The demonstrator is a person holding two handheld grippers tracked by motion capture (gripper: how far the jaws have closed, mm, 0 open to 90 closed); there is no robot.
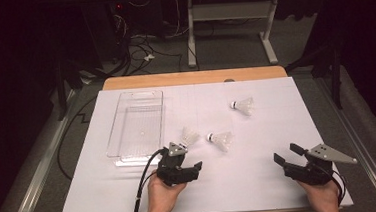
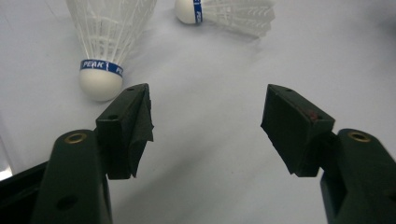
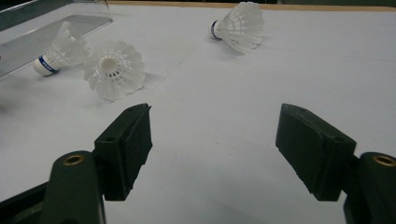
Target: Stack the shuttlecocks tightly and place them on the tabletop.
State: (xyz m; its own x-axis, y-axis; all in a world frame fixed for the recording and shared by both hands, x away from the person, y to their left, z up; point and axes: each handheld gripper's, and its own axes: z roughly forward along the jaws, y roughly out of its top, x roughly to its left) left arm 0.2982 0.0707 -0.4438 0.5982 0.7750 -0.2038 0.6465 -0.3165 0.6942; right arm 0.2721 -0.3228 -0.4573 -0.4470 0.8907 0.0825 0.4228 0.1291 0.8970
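the clear plastic tray [image 1: 136,123] lies on the white sheet [image 1: 259,146] that covers the table, and everything else sits to one side of it. just off the tray's near right corner, the nearest shuttlecock [image 1: 189,135] lies on the sheet; in the left gripper view it [image 2: 107,44] rests with its white cork toward the camera, a blue band around the cork, the feathers pointing away. a second shuttlecock [image 1: 221,139] lies a little farther right of the tray, near the first but apart from it, its cork pointing toward the tray. a third shuttlecock [image 1: 242,105] lies well to the right of the tray, level with the tray's middle, also on its side.

the left gripper [image 1: 193,167] hovers just in front of the tray's near right corner, held in the person's left hand [image 1: 163,195], with its cable trailing back beside the forearm. its jaws stand wide apart with nothing between them; the first shuttlecock's cork sits just beyond the tip of one jaw, and whether it touches that jaw cannot be told.

the right gripper [image 1: 285,154] is far to the right of the tray, near the sheet's front edge, in the right hand [image 1: 325,196]. its jaws also gape wide over bare sheet, holding nothing.
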